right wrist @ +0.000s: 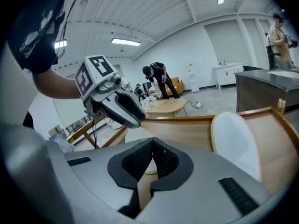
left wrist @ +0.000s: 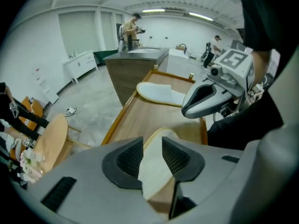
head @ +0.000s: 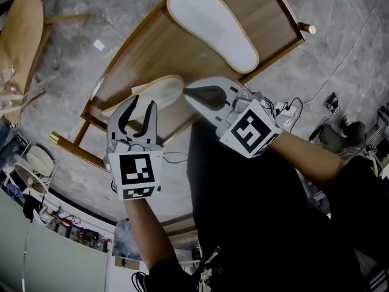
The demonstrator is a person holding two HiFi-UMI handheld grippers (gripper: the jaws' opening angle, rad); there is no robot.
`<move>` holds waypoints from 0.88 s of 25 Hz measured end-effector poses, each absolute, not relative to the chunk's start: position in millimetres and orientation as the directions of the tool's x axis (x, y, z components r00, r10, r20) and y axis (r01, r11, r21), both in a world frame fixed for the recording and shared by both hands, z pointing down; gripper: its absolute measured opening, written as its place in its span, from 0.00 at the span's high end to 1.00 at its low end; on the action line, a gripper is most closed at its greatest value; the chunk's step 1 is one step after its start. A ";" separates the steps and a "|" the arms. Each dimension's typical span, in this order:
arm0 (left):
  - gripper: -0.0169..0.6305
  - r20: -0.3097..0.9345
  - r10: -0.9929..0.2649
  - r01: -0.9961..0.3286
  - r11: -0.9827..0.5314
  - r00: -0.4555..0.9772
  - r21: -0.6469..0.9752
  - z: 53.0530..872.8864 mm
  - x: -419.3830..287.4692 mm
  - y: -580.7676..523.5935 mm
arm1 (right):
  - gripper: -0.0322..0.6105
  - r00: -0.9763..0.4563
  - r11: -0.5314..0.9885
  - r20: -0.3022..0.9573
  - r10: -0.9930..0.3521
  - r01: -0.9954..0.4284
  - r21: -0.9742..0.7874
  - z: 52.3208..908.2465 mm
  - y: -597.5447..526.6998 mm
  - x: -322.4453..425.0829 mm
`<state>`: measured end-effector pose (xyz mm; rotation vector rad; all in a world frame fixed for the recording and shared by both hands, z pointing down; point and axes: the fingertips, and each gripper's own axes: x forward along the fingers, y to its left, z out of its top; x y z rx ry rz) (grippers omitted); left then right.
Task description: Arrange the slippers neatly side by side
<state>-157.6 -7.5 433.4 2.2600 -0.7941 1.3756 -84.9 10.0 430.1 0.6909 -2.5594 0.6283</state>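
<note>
**Grey jaws spread over the near slipper**

We note the left gripper (head: 144,102) pointing steeply down, its jaws standing apart. In the left gripper view the near slipper (left wrist: 154,167) shows between the two dark pads, cream with a ribbed surface. We see a gap on either side, so the pads do not press on it. From the head view this slipper (head: 161,90) lies on the wooden table (head: 152,47) close to its near edge, one end under the spread jaws.

Just beside it, the right gripper (head: 191,93) reaches in from the right with its tip near the same slipper. Its own view shows the pads pressed together (right wrist: 152,146) with nothing between them.

We find the far slipper (head: 213,26) well apart from the first, toward the far end of the table. It lies flat, white with a tan rim, at an angle to the near one. The table has a raised rim. A wooden chair (head: 21,35) stands off to the left on the grey floor (head: 340,53).
</note>
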 end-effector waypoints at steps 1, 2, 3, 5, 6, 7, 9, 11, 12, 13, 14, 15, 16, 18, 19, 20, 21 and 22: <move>0.78 0.900 -0.253 -0.625 -0.780 0.356 0.028 436.7 -160.8 -8.3 | 0.95 -0.796 0.769 0.490 -0.356 -0.547 -0.331 430.9 10.3 -90.9; 0.77 0.906 -0.243 -0.616 -0.788 0.347 0.024 439.7 -164.2 -10.1 | 0.95 -0.798 0.764 0.490 -0.351 -0.546 -0.343 432.0 10.3 -96.0; 0.77 0.912 -0.236 -0.607 -0.794 0.336 0.019 442.6 -167.6 -12.5 | 0.95 -0.798 0.762 0.494 -0.346 -0.546 -0.349 433.6 10.4 -99.7; 0.77 0.923 -0.215 -0.590 -0.807 0.320 0.017 447.9 -174.4 -16.3 | 0.95 -0.799 0.761 0.506 -0.325 -0.538 -0.361 438.5 12.9 -105.5; 0.77 0.927 -0.196 -0.582 -0.812 0.319 0.029 450.1 -177.0 -17.0 | 0.95 -0.802 0.763 0.512 -0.307 -0.529 -0.371 441.5 15.5 -108.2; 0.77 0.930 -0.173 -0.575 -0.816 0.326 0.050 451.9 -178.8 -17.0 | 0.95 -0.806 0.766 0.518 -0.286 -0.517 -0.382 444.5 19.0 -110.9; 0.77 0.933 -0.124 -0.556 -0.826 0.338 0.092 456.1 -181.0 -16.4 | 0.95 -0.814 0.776 0.529 -0.242 -0.489 -0.398 450.5 26.0 -114.7; 0.77 0.943 -0.084 -0.526 -0.844 0.323 0.105 462.9 -184.7 -16.1 | 0.95 -0.816 0.784 0.537 -0.213 -0.471 -0.405 455.5 30.5 -116.1; 0.77 0.949 -0.069 -0.512 -0.853 0.308 0.104 467.1 -187.7 -15.9 | 0.95 -0.817 0.784 0.540 -0.204 -0.466 -0.409 457.7 32.1 -116.8; 0.77 0.955 -0.055 -0.501 -0.859 0.293 0.104 470.9 -190.7 -15.4 | 0.95 -0.817 0.784 0.542 -0.196 -0.463 -0.414 459.7 33.7 -118.0; 0.77 0.958 -0.040 -0.493 -0.863 0.284 0.110 474.1 -192.9 -14.5 | 0.95 -0.817 0.785 0.544 -0.190 -0.459 -0.416 461.1 35.1 -119.7; 0.77 0.959 -0.022 -0.490 -0.863 0.284 0.126 476.5 -193.6 -13.2 | 0.95 -0.818 0.790 0.545 -0.186 -0.454 -0.412 461.7 35.8 -121.8; 0.77 0.957 0.000 -0.488 -0.860 0.290 0.148 478.5 -192.9 -11.4 | 0.95 -0.818 0.797 0.544 -0.185 -0.449 -0.405 461.3 35.7 -123.9; 0.77 0.953 0.047 -0.478 -0.857 0.300 0.193 483.3 -190.2 -7.0 | 0.95 -0.823 0.811 0.537 -0.185 -0.436 -0.389 459.2 34.7 -127.1; 0.77 0.953 0.065 -0.473 -0.857 0.297 0.206 486.6 -190.1 -5.2 | 0.95 -0.826 0.814 0.534 -0.183 -0.431 -0.388 458.2 34.7 -127.8; 0.77 0.954 0.076 -0.469 -0.858 0.290 0.211 489.9 -191.2 -4.1 | 0.95 -0.828 0.815 0.532 -0.179 -0.428 -0.391 457.7 35.2 -127.9; 0.77 0.956 0.081 -0.469 -0.857 0.283 0.212 492.7 -192.6 -4.1 | 0.95 -0.829 0.814 0.531 -0.176 -0.426 -0.395 457.8 36.0 -127.5; 0.77 0.957 0.084 -0.473 -0.855 0.279 0.213 494.8 -193.7 -4.7 | 0.95 -0.829 0.813 0.533 -0.172 -0.424 -0.398 458.7 36.8 -126.7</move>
